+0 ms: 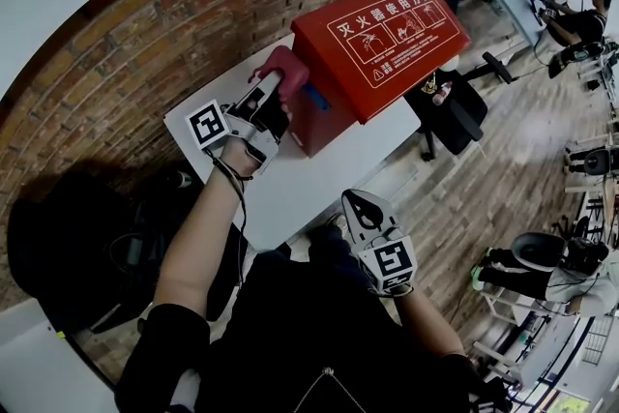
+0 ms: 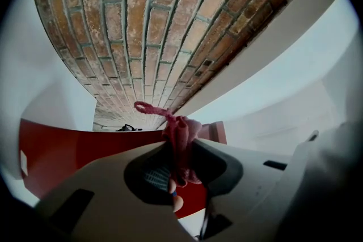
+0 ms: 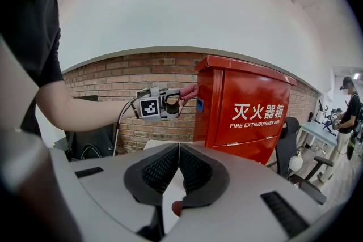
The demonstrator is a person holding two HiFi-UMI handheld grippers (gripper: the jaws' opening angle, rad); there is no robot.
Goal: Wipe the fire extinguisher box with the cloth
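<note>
The wiping is looking barely under way, as far as one can judge. The left gripper (image 1: 269, 102) is clamping a pink cloth (image 1: 284, 70) and holding it against the narrow side of the red fire extinguisher box (image 1: 387, 39), near that side's top edge, at the upper centre of the head view. The box is standing on a white table (image 1: 290, 179) in front of a brick wall (image 1: 126, 53). Nothing is showing which faces are already wiped. The lid, the front and the far side are probably waiting their turn. The right gripper (image 1: 360, 206) is hanging at the lower centre of the frame, well apart from the box, its jaws pressed together with nothing between them.

The left gripper view is showing the cloth bunched between the jaws, with a loop sticking up at mid-frame and red panel at the lower left, but not where the cloth is landing. The right gripper view is supplying that: at its centre the cloth appears to be touching the side close to the upper corner, beside a small blue tag (image 3: 199, 104). It is also showing the lettered front, whereas the head view is showing the lid with its printed instructions.
</note>
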